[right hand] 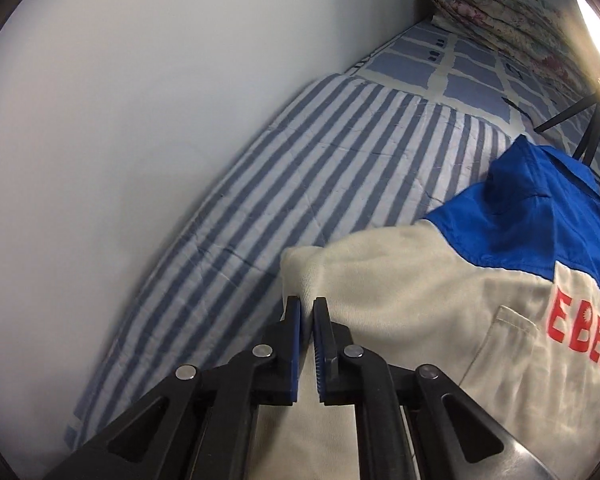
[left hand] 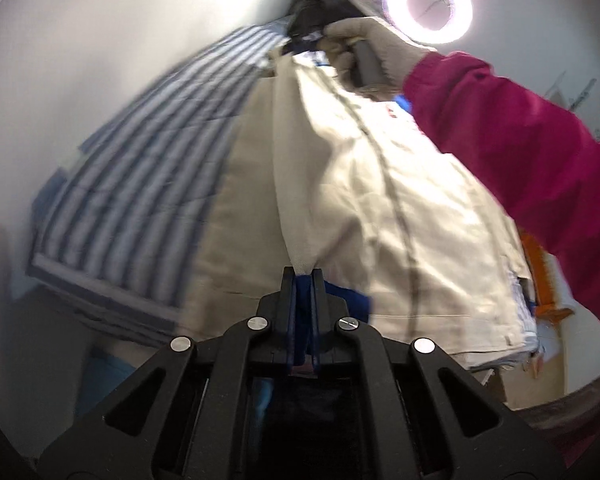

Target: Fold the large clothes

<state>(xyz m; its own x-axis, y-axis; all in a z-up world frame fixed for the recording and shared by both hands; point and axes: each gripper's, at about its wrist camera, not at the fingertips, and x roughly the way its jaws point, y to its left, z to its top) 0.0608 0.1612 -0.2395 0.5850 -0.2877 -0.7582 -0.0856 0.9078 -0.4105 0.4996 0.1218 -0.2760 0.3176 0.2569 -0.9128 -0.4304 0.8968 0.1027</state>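
A cream work jacket (left hand: 364, 200) with blue shoulders and red lettering lies on a blue-and-white striped bed cover (left hand: 148, 168). My left gripper (left hand: 303, 274) is shut on a fold of the jacket's cream edge, which rises from the jaws as a pinched ridge. At the far end of that ridge the right gripper (left hand: 300, 42) is held by a gloved hand (left hand: 364, 46) with a magenta sleeve. In the right wrist view my right gripper (right hand: 306, 306) is shut on the cream fabric (right hand: 400, 320) at the jacket's left edge, beside the blue yoke (right hand: 540, 216).
A white wall (right hand: 120, 120) runs along the bed's left side. A rolled floral quilt (right hand: 500, 8) lies at the head of the bed on a blue checked sheet (right hand: 468, 76). A ring light (left hand: 427, 6) and black tripod legs (right hand: 572, 116) stand to the right. Orange items (left hand: 548, 280) lie beyond the jacket.
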